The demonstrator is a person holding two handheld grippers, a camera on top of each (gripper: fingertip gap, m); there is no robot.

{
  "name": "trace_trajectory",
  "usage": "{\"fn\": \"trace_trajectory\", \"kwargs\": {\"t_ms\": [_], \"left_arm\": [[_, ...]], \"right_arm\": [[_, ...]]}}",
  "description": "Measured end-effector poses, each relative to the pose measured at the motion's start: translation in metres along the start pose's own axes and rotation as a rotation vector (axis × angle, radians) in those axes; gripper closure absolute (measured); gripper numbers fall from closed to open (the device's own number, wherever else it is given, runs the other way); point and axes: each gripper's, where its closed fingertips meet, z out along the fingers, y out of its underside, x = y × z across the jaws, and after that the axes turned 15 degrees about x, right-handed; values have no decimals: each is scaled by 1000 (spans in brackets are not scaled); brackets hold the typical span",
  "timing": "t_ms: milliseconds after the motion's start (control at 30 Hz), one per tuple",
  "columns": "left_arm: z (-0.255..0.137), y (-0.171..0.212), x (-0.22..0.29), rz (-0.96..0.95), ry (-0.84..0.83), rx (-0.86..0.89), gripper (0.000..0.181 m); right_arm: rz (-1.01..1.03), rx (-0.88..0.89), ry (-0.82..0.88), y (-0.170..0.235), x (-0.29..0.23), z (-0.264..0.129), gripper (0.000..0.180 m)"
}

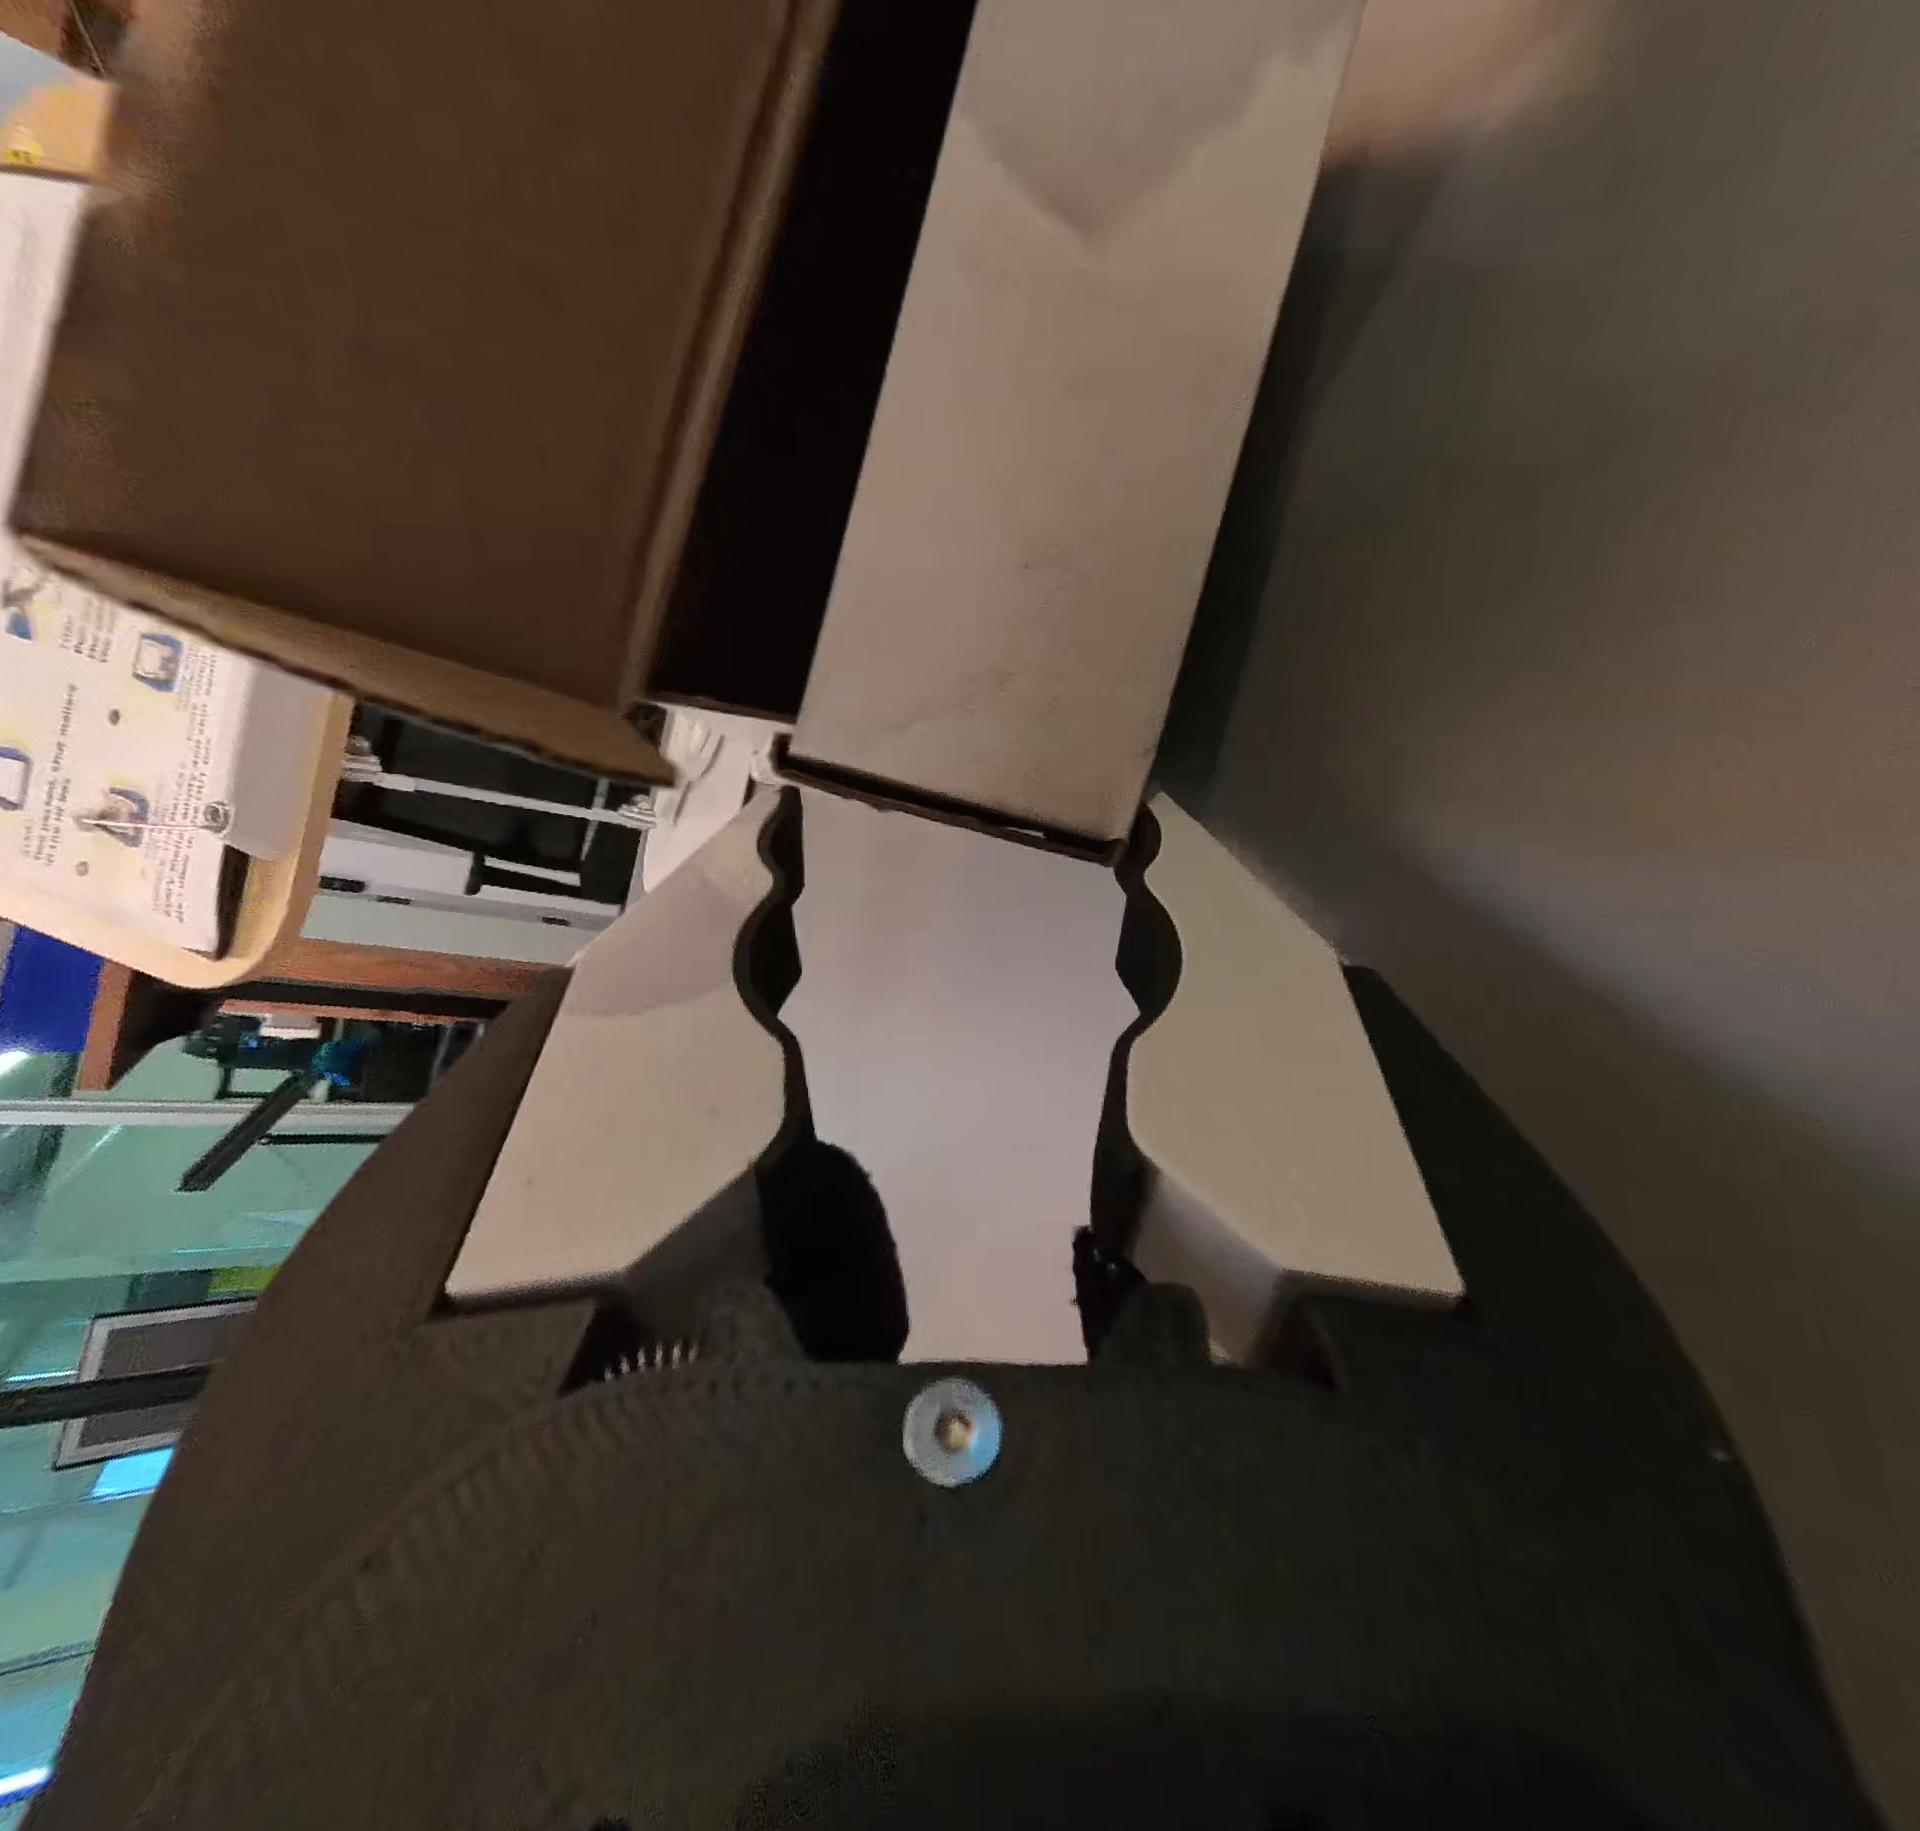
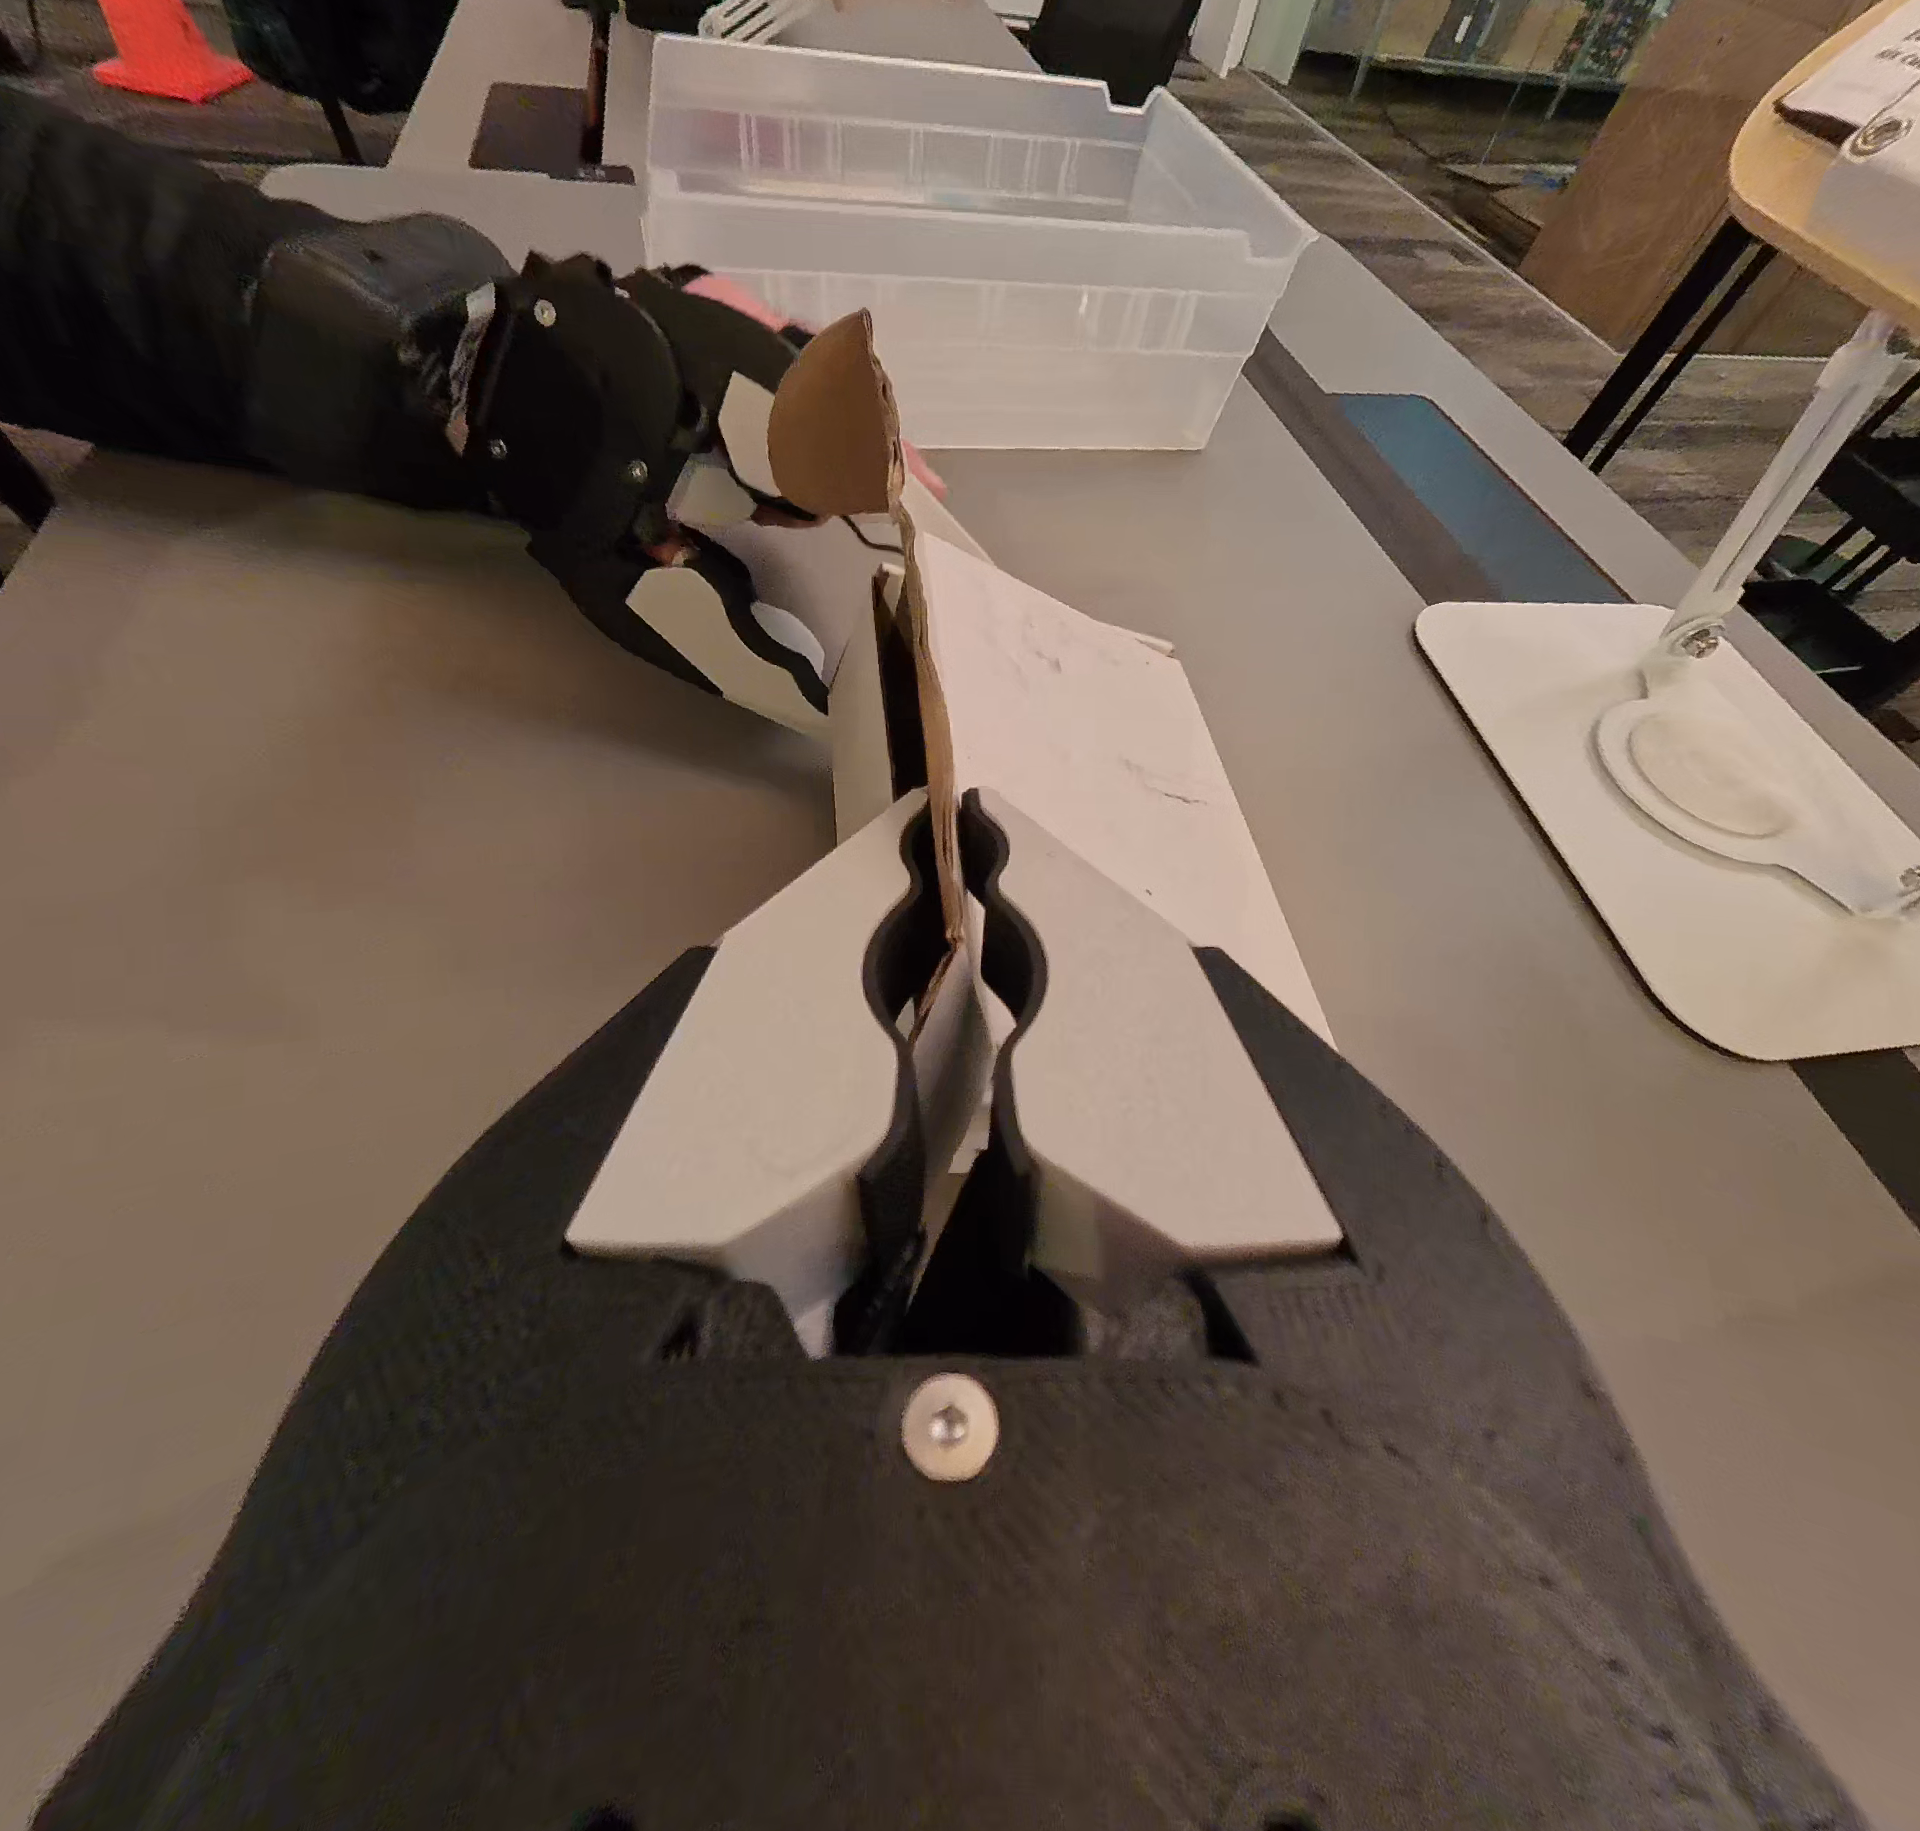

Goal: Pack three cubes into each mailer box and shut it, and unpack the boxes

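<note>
A white mailer box (image 2: 1081, 742) lies on the grey table (image 2: 312, 846) with its lid raised. The lid's brown inside (image 2: 930, 701) shows edge-on, with a rounded side tab (image 2: 831, 420) at its far end. My right gripper (image 2: 961, 815) is shut on the lid's near edge. My left gripper (image 2: 800, 612) grips the box's far left end. In the left wrist view, the left gripper (image 1: 961, 831) is turned sideways and its fingertips clamp the white box wall (image 1: 1060, 431), with the brown lid (image 1: 416, 327) open beside it. No cubes show clearly.
A clear plastic bin (image 2: 956, 223) stands behind the box. A white stand base (image 2: 1662, 825) sits at the table's right edge. An orange cone (image 2: 145, 15) is on the floor at far left. A wooden board with a printed sheet (image 1: 135, 742) shows in the left wrist view.
</note>
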Motion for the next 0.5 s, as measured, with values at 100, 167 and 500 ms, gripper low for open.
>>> {"fn": "trace_trajectory", "kwargs": {"t_ms": [100,167,500], "left_arm": [[-1,1,5,66,12,-14,123],[-2,1,7,76,24,-20,125],[1,2,11,123,57,-36,137]], "right_arm": [[25,21,17,-6,4,-1,180],[38,30,37,-12,9,-2,180],[159,11,96,-38,50,-2,178]]}}
